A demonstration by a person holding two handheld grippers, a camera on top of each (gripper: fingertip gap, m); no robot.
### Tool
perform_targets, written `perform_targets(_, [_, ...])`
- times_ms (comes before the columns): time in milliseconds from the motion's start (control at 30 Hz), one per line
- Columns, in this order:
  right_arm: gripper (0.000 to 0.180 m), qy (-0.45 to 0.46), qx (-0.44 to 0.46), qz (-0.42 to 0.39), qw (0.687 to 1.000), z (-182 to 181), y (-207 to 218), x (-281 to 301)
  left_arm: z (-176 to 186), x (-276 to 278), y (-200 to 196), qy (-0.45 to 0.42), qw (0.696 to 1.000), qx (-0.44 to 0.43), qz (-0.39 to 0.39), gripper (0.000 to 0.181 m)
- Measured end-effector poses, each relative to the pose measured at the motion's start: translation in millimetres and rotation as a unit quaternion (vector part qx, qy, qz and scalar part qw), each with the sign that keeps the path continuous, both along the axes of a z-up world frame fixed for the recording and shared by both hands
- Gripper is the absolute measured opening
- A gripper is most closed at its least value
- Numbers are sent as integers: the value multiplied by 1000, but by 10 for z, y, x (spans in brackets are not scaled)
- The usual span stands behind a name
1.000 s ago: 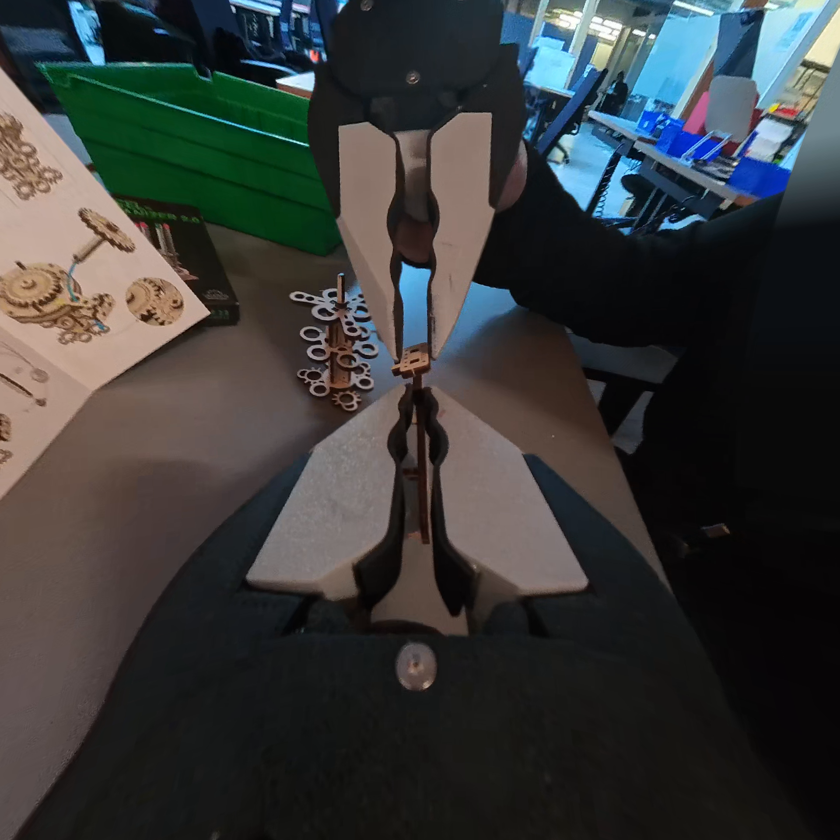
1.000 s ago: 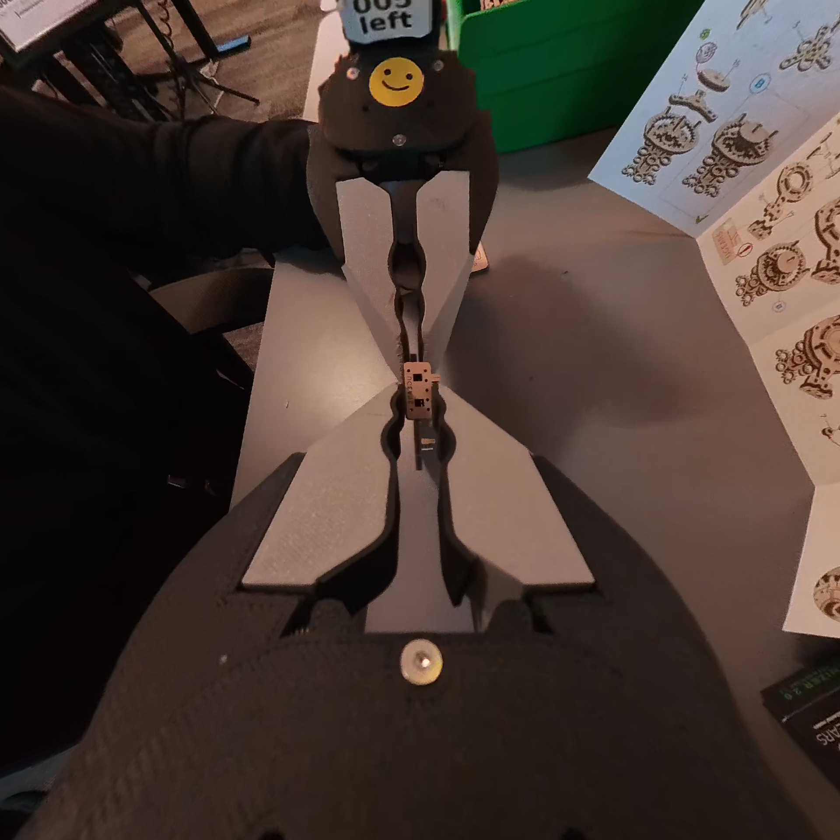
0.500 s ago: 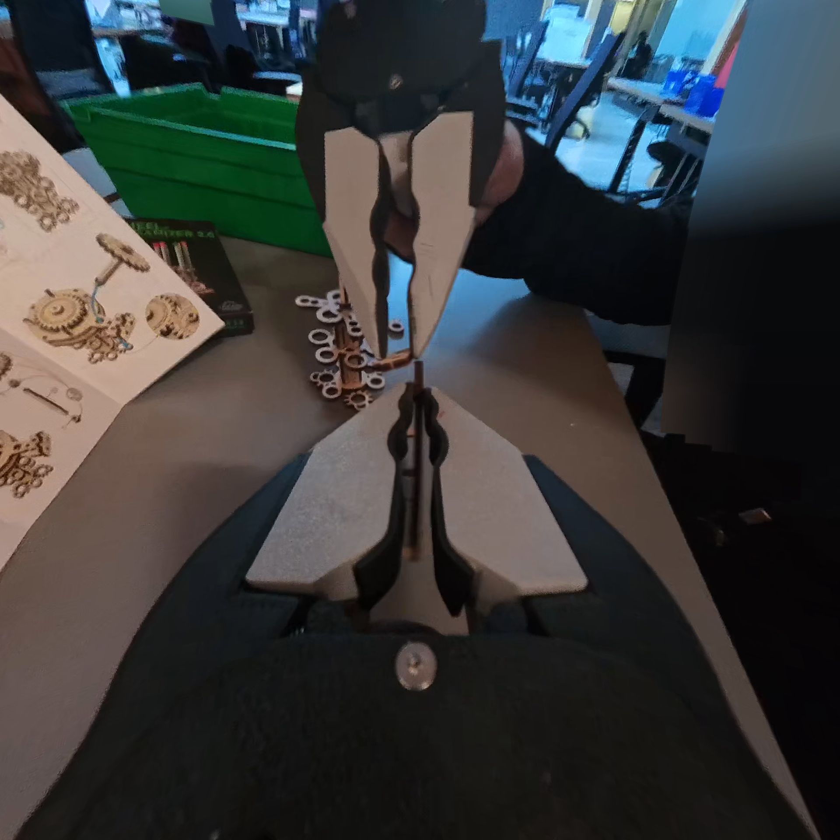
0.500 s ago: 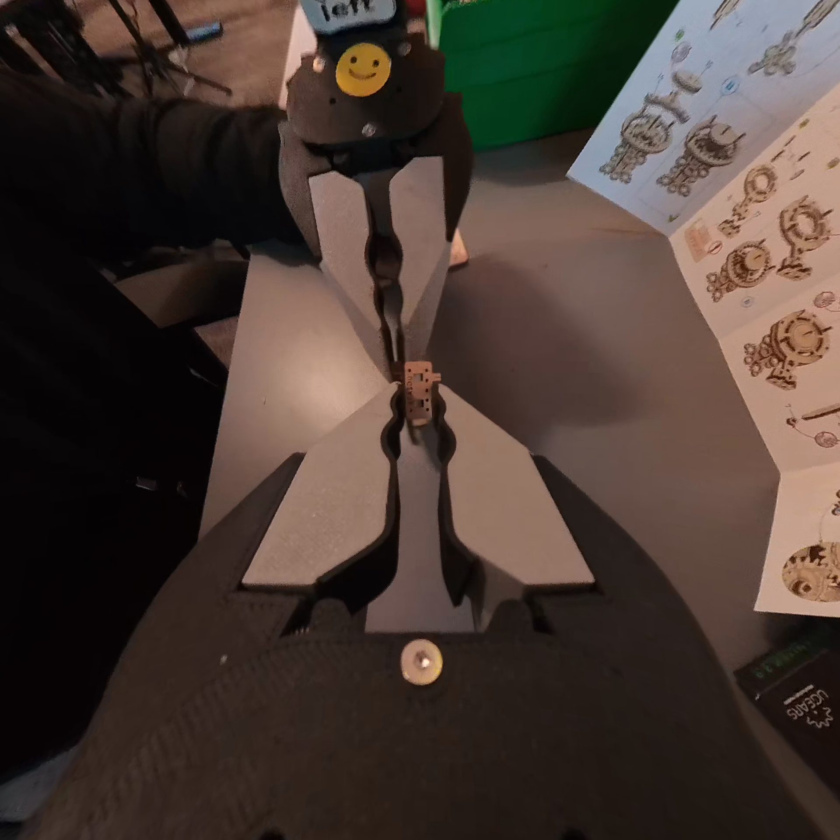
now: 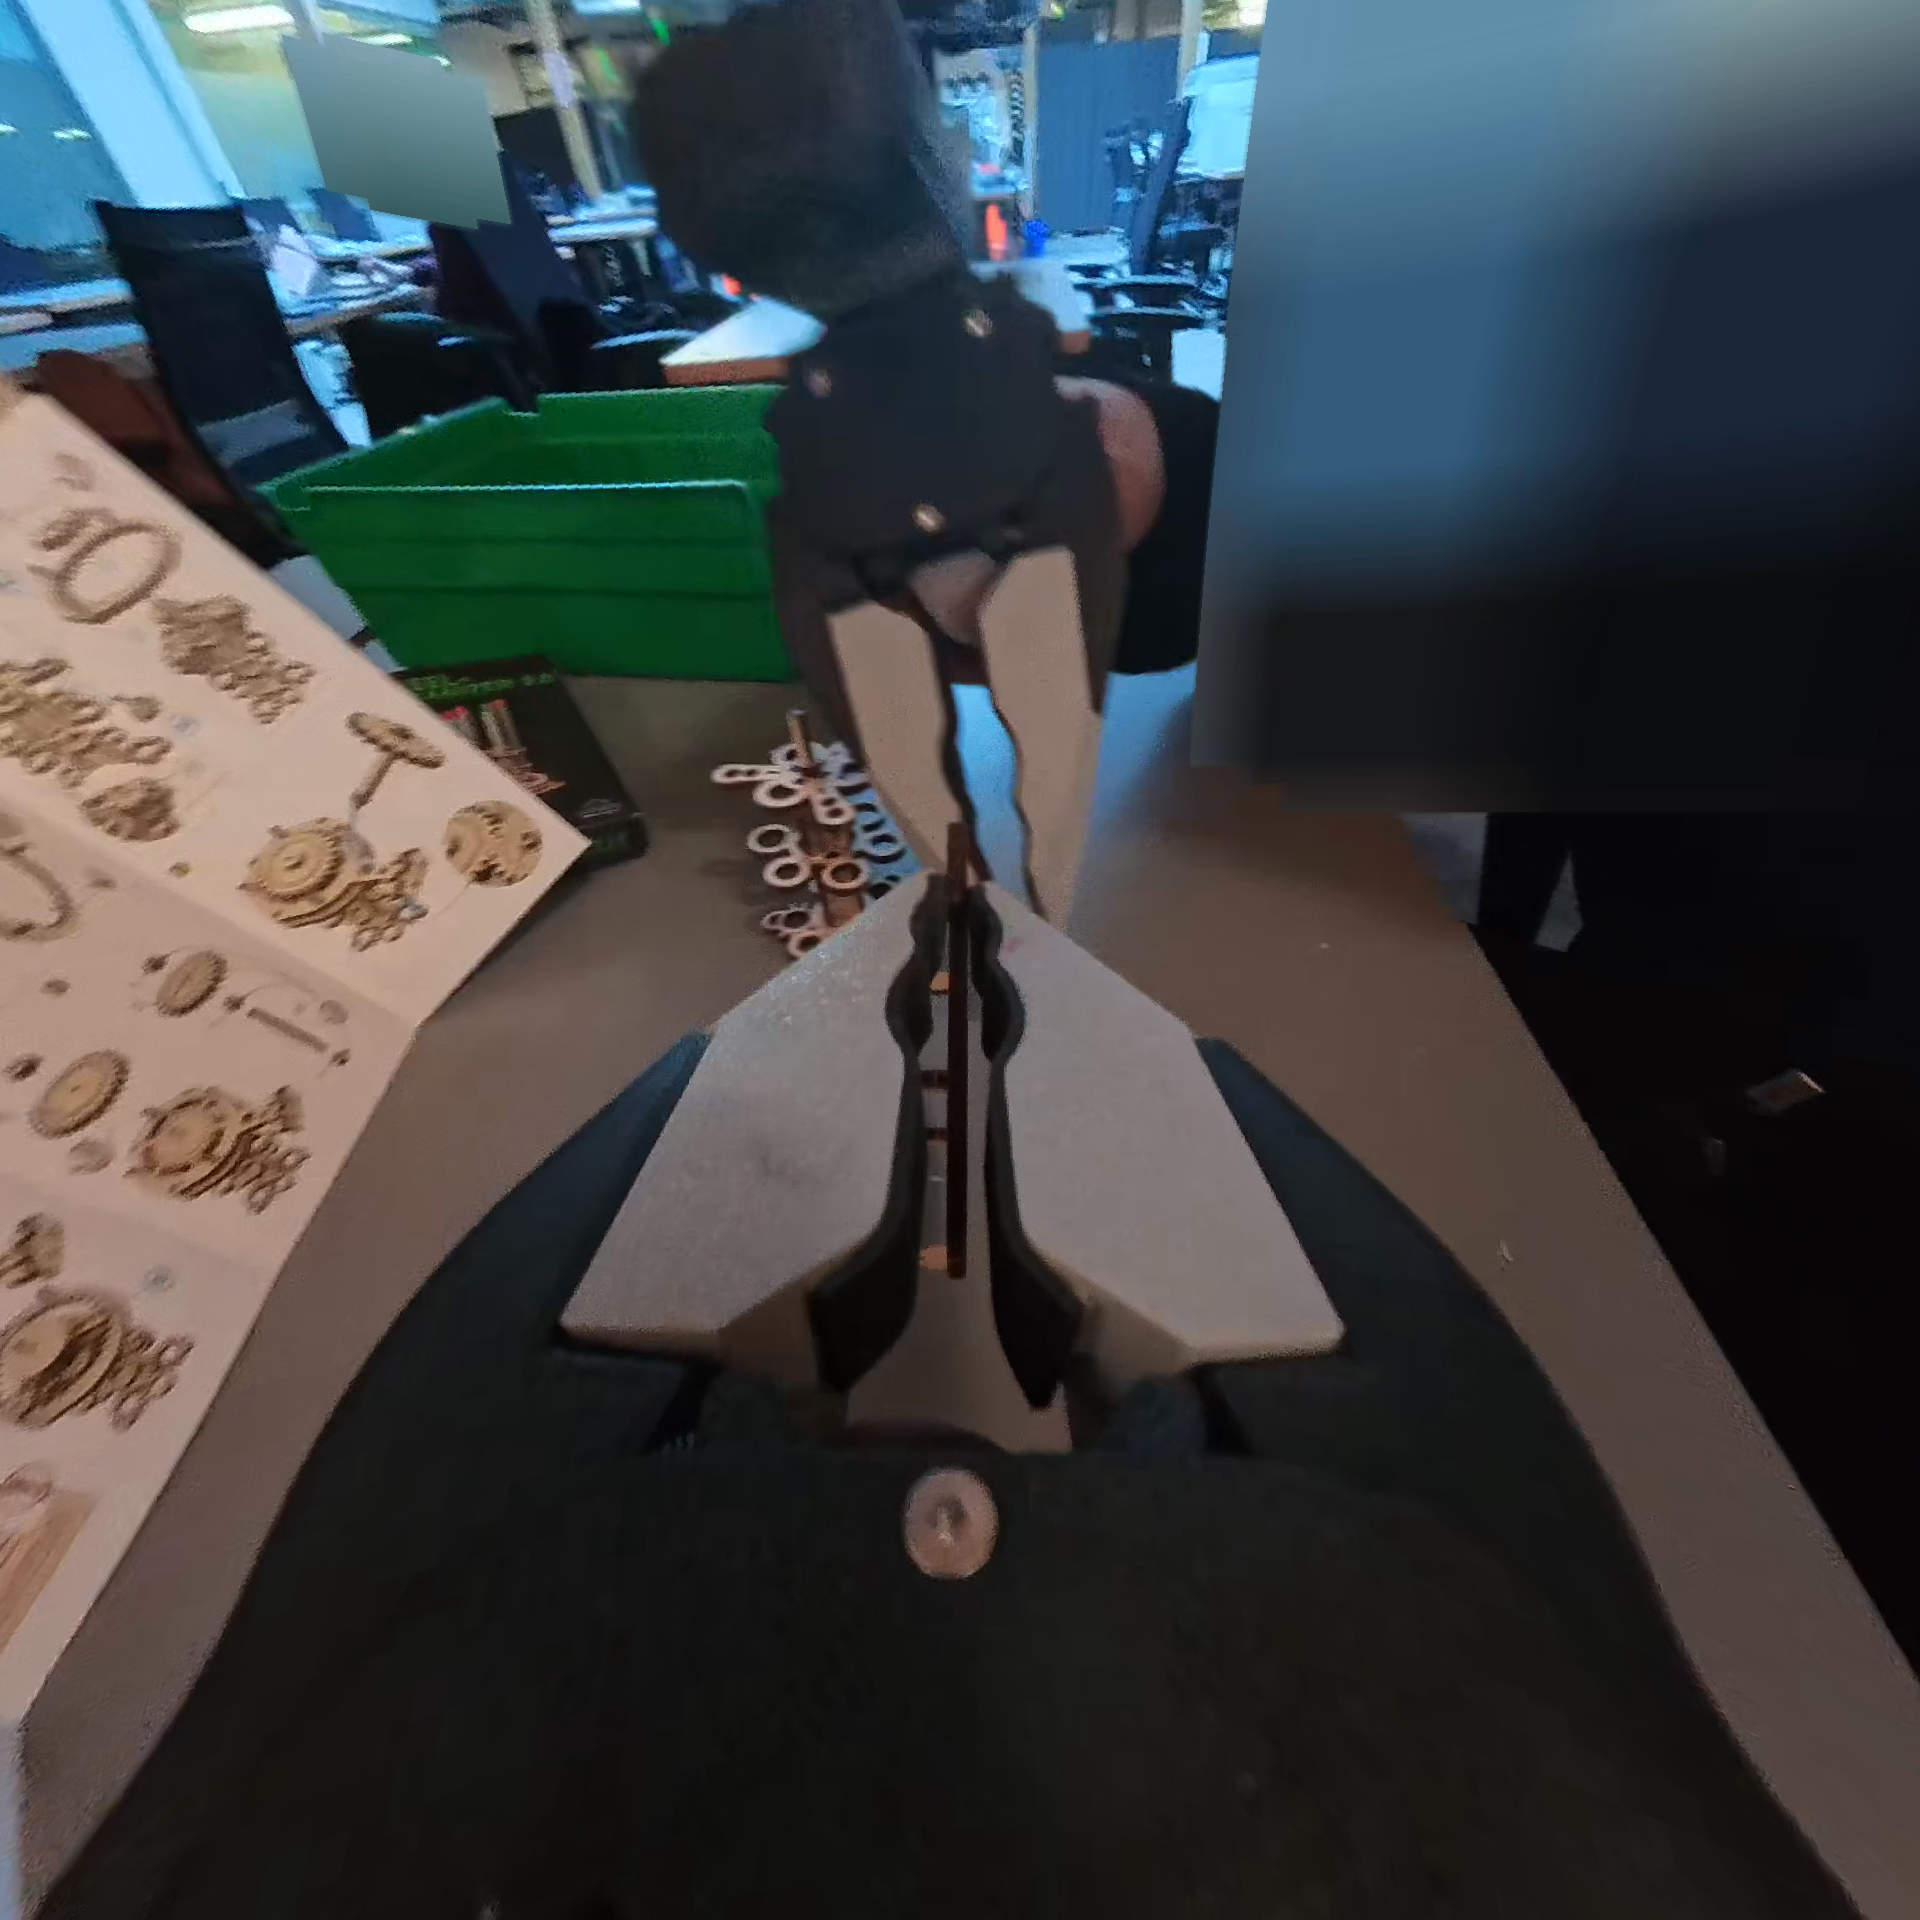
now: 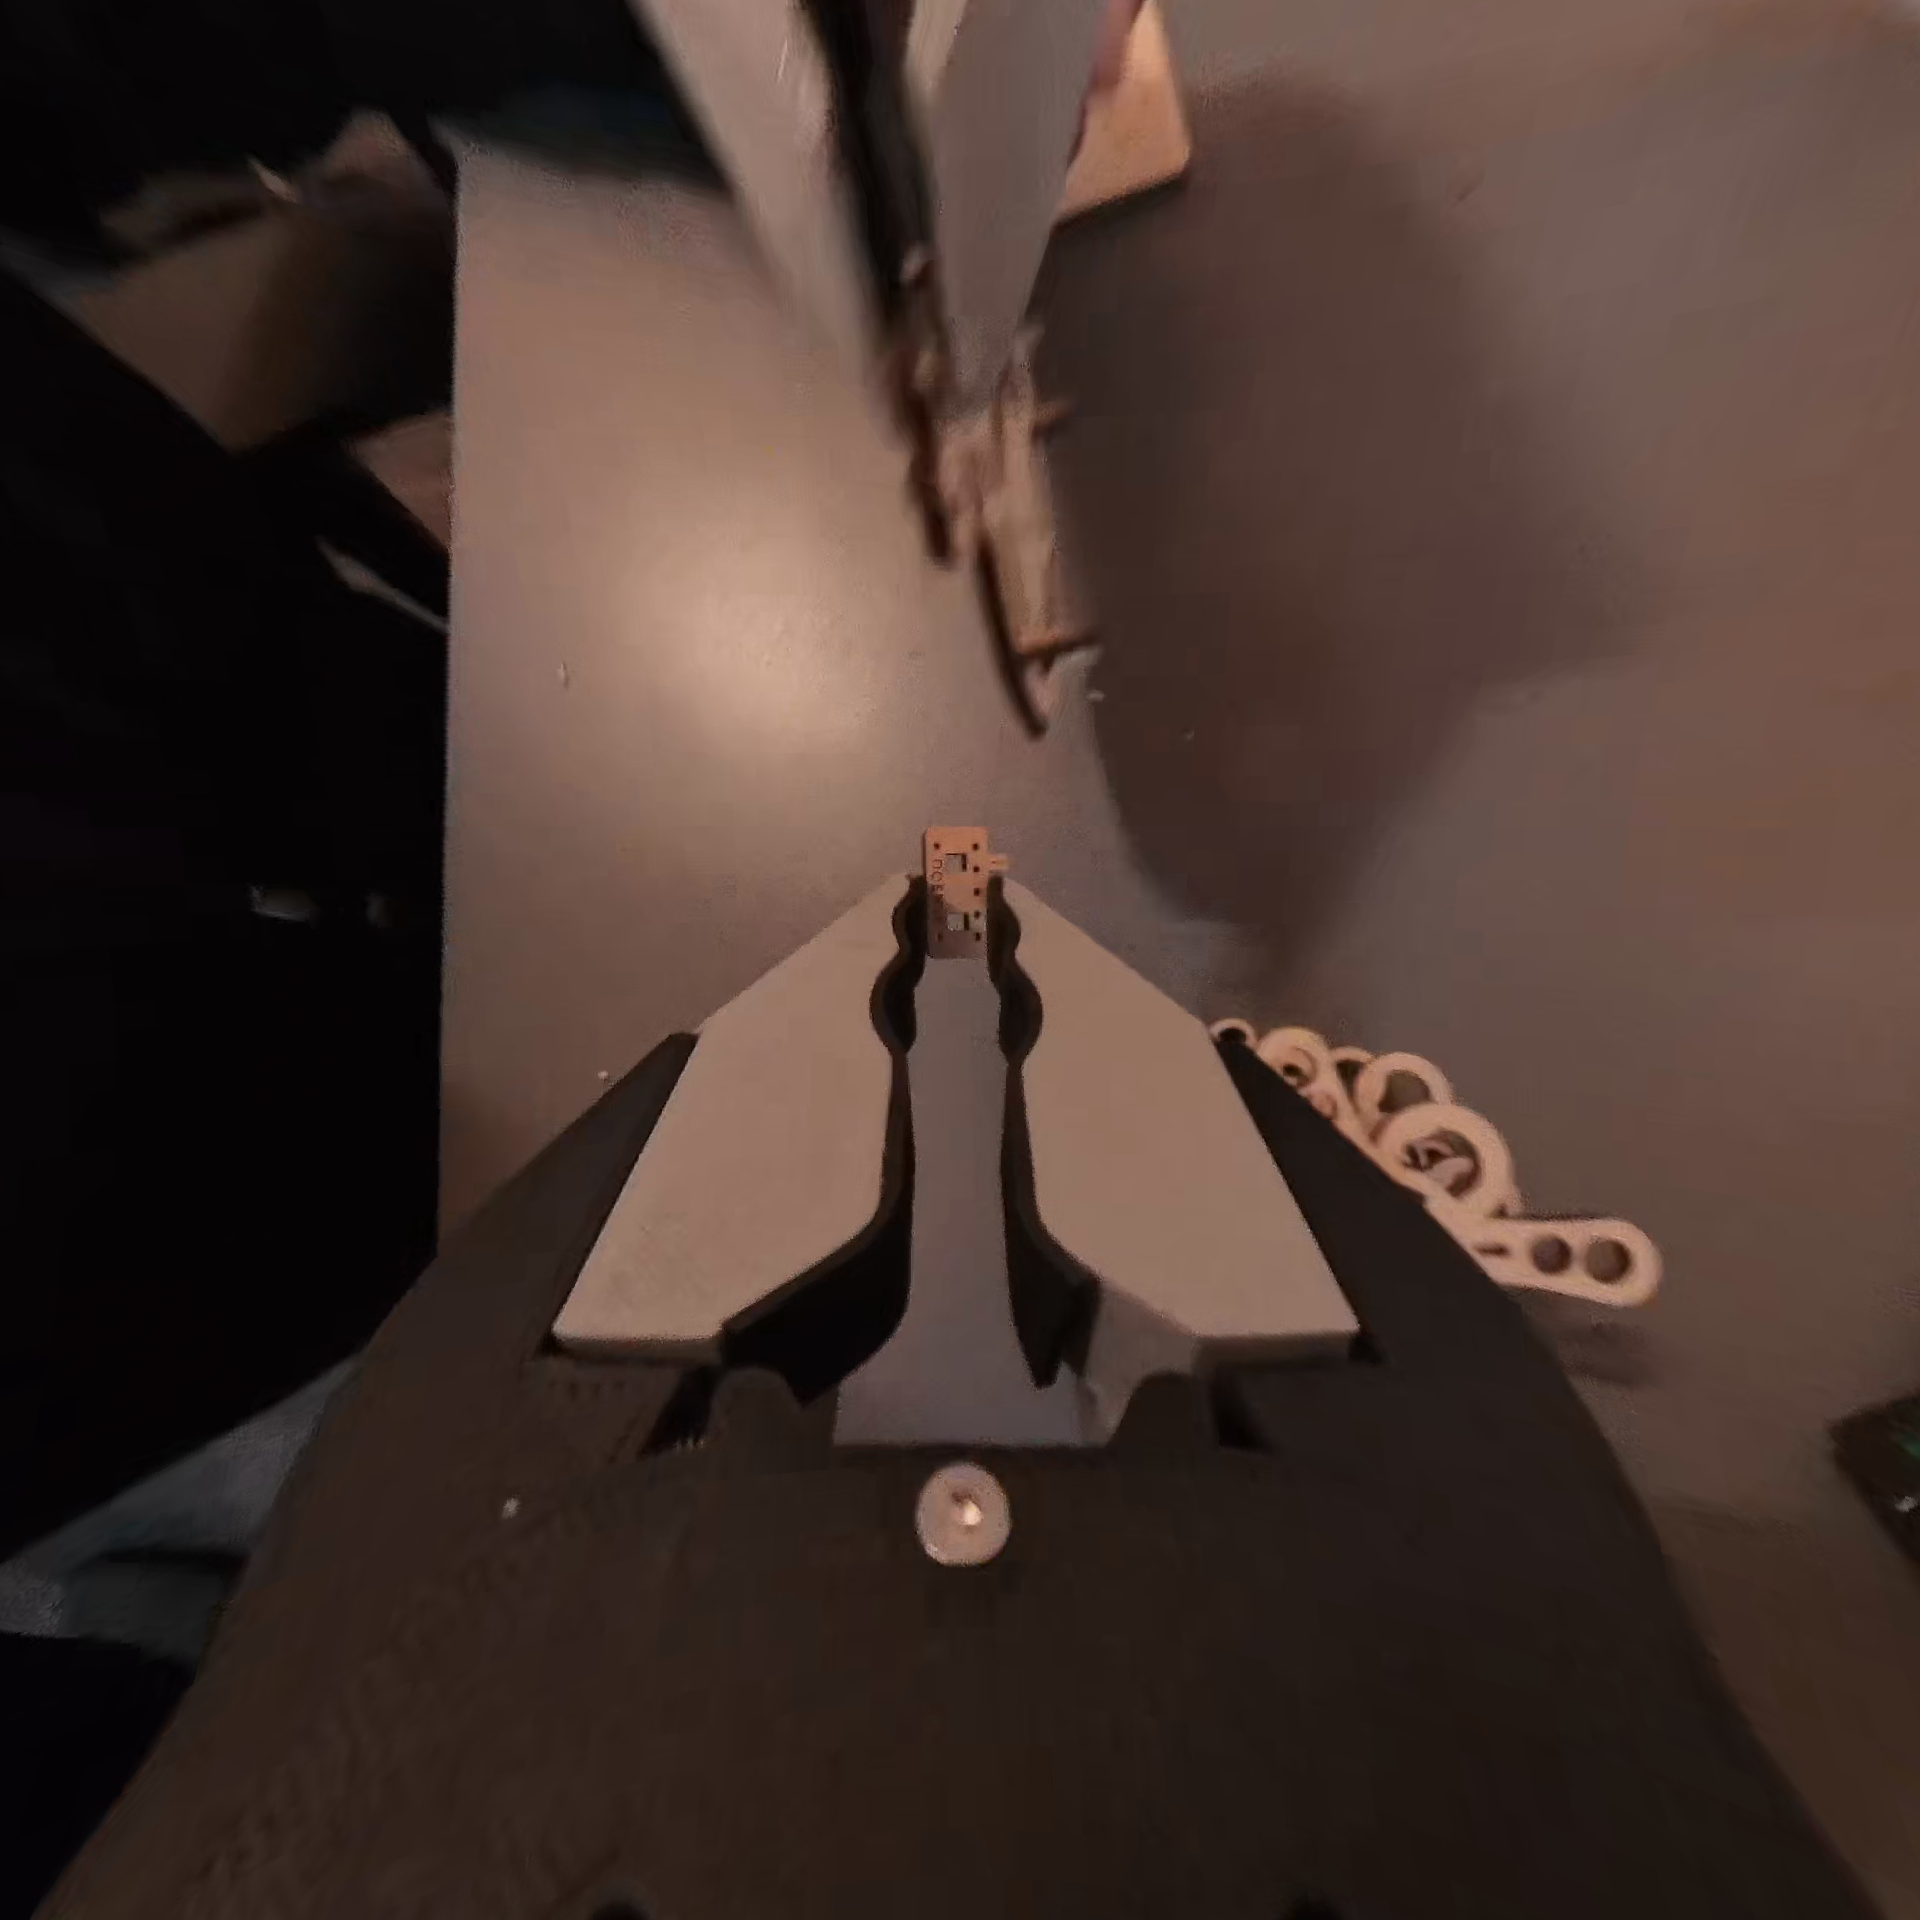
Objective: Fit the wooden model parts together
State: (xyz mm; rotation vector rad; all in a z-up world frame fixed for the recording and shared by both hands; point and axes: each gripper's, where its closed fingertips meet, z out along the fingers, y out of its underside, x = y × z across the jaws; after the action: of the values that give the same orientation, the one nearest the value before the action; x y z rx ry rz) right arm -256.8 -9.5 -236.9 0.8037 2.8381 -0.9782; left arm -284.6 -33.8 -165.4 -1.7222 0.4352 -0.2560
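My left gripper (image 5: pixel 956 899) is shut on a thin wooden plate (image 5: pixel 956 1081), seen edge-on between the pads, its tip poking out in front. My right gripper (image 6: pixel 958 896) is shut on a small wooden tile with square holes (image 6: pixel 961 883). In the left wrist view the right gripper (image 5: pixel 1003 873) points down at the table just beyond my left fingertips. In the right wrist view the left gripper (image 6: pixel 935 343) is a blur at the top, its wooden plate (image 6: pixel 997 540) hanging well above the tile. The two parts are apart.
A heap of pale wooden ring links (image 5: pixel 821 831) lies on the grey table (image 5: pixel 1247 987), also beside my right gripper (image 6: pixel 1434 1153). A green bin (image 5: pixel 561 540) stands behind, a black box (image 5: pixel 530 748) and an open instruction sheet (image 5: pixel 208 935) to the left. The tips of one gripper are about 8 centimeters away from the tips of the other.
The tile and the plate touched tip to tip a second ago. The right gripper has since swung away and down towards the table near the ring links, still holding the tile.
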Motion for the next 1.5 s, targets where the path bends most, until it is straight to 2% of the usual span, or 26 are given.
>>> perform_targets(133, [8, 13, 60, 21, 998, -210, 3, 17, 125, -156, -53, -45, 999, 16, 21, 0])
perform_targets(300, [25, 21, 58, 14, 998, -165, 14, -2, -90, -130, 29, -48, 998, -39, 28, 0])
perform_targets(367, [26, 43, 36, 1, 998, -35, 29, -70, -109, -91, 45, -60, 997, -45, 20, 0])
perform_targets(533, [27, 114, -110, -34, 987, 551, -148, -250, -55, -19, 49, -80, 996, -37, 5, 0])
perform_targets(633, [20, 138, -130, -38, 981, 644, -185, -290, -21, 19, 50, -90, 995, -32, -4, 0])
perform_targets(700, [2, 137, -134, -29, 981, 627, -226, -270, -10, 36, 59, -96, 995, -29, -6, 0])
perform_targets(733, [0, 136, -131, -30, 982, 610, -232, -274, -12, 43, 63, -96, 995, -29, -7, 0])
perform_targets(1000, [0, 148, -150, -44, 977, 669, -185, -330, -138, -30, 109, -110, 992, -61, 16, 5])
perform_targets(1067, [0, 146, -156, -46, 976, 677, -179, -335, -131, -13, 112, -103, 993, -54, 14, 0])
perform_targets(1167, [0, 144, -166, -51, 974, 700, -181, -346, -104, -29, 110, -90, 995, -44, 21, 1])
perform_targets(1400, [0, 135, -181, -54, 973, 703, -195, -353, -47, -30, 111, -122, 992, -34, 16, 0])
perform_targets(1500, [0, 132, -176, -60, 974, 680, -189, -369, -71, -36, 111, -99, 994, -37, 22, 0])
